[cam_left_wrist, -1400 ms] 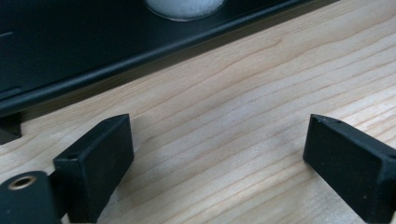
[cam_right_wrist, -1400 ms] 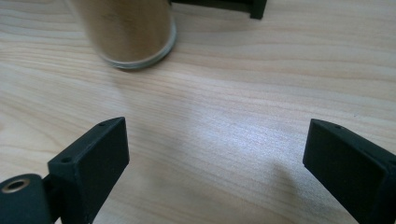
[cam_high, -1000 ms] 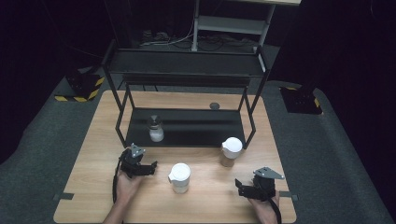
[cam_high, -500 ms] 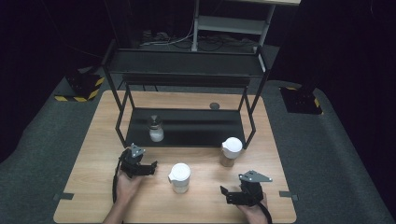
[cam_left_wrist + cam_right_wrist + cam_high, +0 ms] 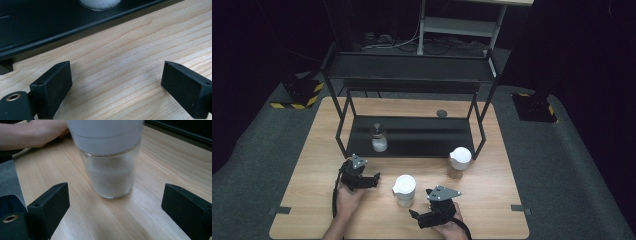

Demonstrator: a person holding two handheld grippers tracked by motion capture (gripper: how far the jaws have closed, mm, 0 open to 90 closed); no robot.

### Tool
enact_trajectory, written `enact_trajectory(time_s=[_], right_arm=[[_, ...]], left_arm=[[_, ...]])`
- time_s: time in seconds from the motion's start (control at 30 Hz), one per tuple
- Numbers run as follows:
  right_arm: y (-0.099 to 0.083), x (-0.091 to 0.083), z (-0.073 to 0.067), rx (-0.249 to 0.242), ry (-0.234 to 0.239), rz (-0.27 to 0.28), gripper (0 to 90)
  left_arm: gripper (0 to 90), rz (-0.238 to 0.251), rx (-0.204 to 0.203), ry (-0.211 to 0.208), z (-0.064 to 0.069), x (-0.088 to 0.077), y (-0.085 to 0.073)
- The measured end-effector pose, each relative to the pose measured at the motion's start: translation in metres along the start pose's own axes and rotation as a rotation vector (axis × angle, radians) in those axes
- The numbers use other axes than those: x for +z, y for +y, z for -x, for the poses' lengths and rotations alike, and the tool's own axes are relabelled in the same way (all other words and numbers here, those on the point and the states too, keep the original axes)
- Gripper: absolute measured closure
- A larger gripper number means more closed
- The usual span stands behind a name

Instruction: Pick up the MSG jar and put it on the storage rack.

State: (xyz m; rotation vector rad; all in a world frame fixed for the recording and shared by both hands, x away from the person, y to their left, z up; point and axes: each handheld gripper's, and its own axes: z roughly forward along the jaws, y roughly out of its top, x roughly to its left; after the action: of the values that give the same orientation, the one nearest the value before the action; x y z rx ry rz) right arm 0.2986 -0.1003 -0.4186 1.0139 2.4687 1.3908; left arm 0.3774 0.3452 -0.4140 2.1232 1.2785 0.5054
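A glass jar with a white lid (image 5: pixel 404 190) stands on the wooden table (image 5: pixel 312 150) near the front middle. My right gripper (image 5: pixel 418 216) sits just right of it and nearer me, jaws open and pointing at it. In the right gripper view the jar (image 5: pixel 110 170) stands close ahead, beyond the open jaws of the right gripper (image 5: pixel 114 202) and untouched. My left gripper (image 5: pixel 373 179) rests left of the jar, open, with bare wood between the jaws of the left gripper (image 5: pixel 116 75). A second white-lidded jar (image 5: pixel 459 161) stands to the right by the rack's leg.
A black two-level metal rack (image 5: pixel 412 85) spans the table's middle. On its lower shelf (image 5: pixel 37 25) stands a small glass shaker of white powder (image 5: pixel 378 138). A small dark disc (image 5: pixel 441 113) lies behind the rack. The person's left hand (image 5: pixel 32 135) lies beyond the jar.
My right gripper has slid left along the front of the table, toward the nearer jar. The left gripper and both jars have stayed put.
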Motion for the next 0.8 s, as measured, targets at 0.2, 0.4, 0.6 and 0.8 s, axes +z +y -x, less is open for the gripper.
enact_trajectory(time_s=[0.2, 0.4, 0.6, 0.8], right_arm=[[0.001, 0.012, -0.011, -0.002, -0.024, 0.004, 8.2], [0.006, 0.021, -0.012, 0.004, -0.040, 0.002, 8.4], [0.018, 0.018, -0.011, 0.013, -0.054, 0.014, 8.7], [0.019, 0.024, -0.014, 0.017, -0.058, 0.005, 8.8]], left_arm=[[9.9, 0.000, 0.002, -0.001, 0.000, 0.000, 0.000], [9.8, -0.001, 0.003, 0.000, 0.000, 0.000, 0.000], [9.4, -0.002, 0.000, -0.003, 0.000, 0.000, 0.000], [9.2, -0.003, 0.003, -0.001, 0.000, 0.000, 0.001]])
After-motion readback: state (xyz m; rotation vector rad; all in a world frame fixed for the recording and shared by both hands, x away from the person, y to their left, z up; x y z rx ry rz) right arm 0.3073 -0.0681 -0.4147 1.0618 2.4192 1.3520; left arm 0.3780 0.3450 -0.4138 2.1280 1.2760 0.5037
